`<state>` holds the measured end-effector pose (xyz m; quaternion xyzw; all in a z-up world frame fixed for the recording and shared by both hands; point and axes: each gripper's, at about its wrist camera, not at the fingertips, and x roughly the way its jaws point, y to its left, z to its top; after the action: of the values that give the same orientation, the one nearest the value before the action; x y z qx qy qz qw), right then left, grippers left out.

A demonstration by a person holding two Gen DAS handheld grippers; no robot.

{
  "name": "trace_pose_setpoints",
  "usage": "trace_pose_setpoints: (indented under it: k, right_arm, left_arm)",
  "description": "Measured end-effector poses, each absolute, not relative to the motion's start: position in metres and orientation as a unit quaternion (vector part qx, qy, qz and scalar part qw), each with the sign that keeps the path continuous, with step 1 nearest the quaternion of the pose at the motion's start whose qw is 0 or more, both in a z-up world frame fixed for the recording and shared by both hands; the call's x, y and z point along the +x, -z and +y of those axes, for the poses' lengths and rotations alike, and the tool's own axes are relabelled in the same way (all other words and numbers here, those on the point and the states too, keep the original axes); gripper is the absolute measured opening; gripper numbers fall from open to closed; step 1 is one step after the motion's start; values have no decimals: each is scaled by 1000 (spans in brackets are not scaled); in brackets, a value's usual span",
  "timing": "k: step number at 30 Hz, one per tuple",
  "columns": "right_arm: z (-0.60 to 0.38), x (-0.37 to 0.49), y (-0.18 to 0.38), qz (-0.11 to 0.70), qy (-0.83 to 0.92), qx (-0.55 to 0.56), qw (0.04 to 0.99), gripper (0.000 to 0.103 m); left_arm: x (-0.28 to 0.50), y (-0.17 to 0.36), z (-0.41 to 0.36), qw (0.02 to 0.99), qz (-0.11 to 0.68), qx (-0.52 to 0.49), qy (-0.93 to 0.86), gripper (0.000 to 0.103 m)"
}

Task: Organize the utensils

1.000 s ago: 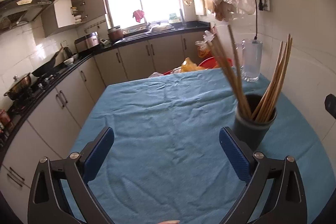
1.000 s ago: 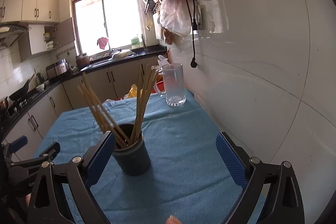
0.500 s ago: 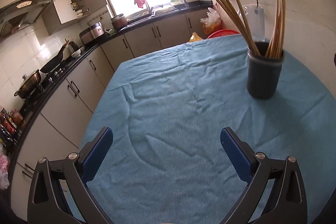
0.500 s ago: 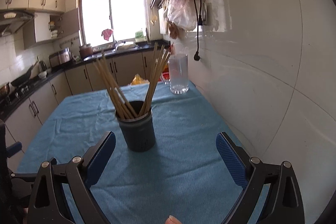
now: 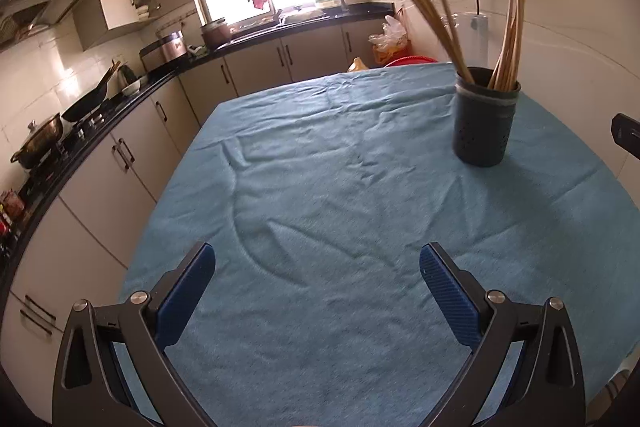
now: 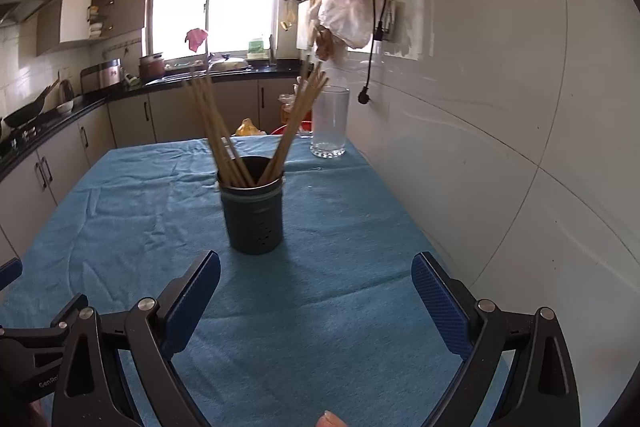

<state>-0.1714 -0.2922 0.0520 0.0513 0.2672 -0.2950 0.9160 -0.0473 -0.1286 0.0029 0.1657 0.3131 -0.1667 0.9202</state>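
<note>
The dark holder (image 6: 255, 217) stands upright on the blue cloth (image 6: 320, 307), chopsticks (image 6: 224, 139) inside; the left gripper (image 5: 316, 291) and right gripper (image 6: 316, 297) hover nearer than it, spread and empty; organizing looks finished, so only retreat remains.

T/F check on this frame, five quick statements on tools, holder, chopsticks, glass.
1. Both tools are open and hold nothing. True: the left tool and right tool each show spread fingers over the blue cloth.
2. The dark holder lies tipped on its side. False: it stands upright on the cloth.
3. The chopsticks sit in the holder, leaning in two bunches. True.
4. The clear glass stands in front of the holder, nearest the right tool. False: it stands behind the holder, by the wall.
5. Loose chopsticks lie on the cloth. False: none show.
</note>
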Motion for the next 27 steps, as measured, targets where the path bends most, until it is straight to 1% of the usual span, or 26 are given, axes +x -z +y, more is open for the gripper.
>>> trace_pose_setpoints:
  k: [9,27]
  right_arm:
    - [-272,-162,-42,281,274,31,919,98]
    - [-281,-145,-17,312,259,39,913,98]
  left_arm:
    - [-45,7,-108,920,329,157,148,102]
    - [-35,18,-113,916,340,164,136,102]
